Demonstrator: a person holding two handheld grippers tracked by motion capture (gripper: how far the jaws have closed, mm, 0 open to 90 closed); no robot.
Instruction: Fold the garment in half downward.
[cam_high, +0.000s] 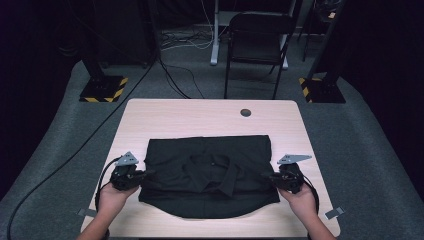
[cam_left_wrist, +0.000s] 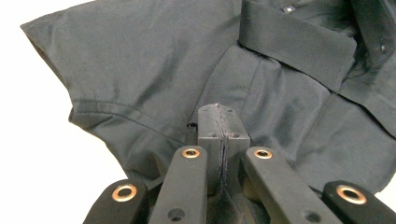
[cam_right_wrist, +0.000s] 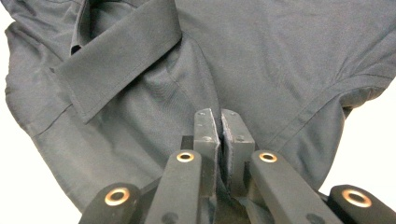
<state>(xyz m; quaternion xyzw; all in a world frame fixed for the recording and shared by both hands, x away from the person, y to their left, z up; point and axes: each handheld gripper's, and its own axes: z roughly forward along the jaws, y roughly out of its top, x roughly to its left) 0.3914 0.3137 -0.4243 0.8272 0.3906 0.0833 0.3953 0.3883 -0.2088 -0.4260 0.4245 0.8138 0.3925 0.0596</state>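
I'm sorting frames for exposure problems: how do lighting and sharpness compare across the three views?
High view: dim, soft; the black shirt loses its folds, the room behind is near black. Left gripper view: table blown out white, shirt weave and collar crisp. Right gripper view: same white glare, collar stitching sharp.

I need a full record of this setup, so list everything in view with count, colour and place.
shirt: one, black, collared, folded, near half of the table, collar toward the person
table: one, light wood top, centre of the high view
cable hole: one, dark and round, far right part of the table top
chair: one, black, on the floor beyond the table
stand bases: two, black with yellow-black striped edges, on the floor at the far left and far right
cables: several, black and white, on the floor behind the table
left gripper: one, black, shut on the shirt's left edge
right gripper: one, black, shut on the shirt's right edge
hands: two, behind the grippers, at the near table edge
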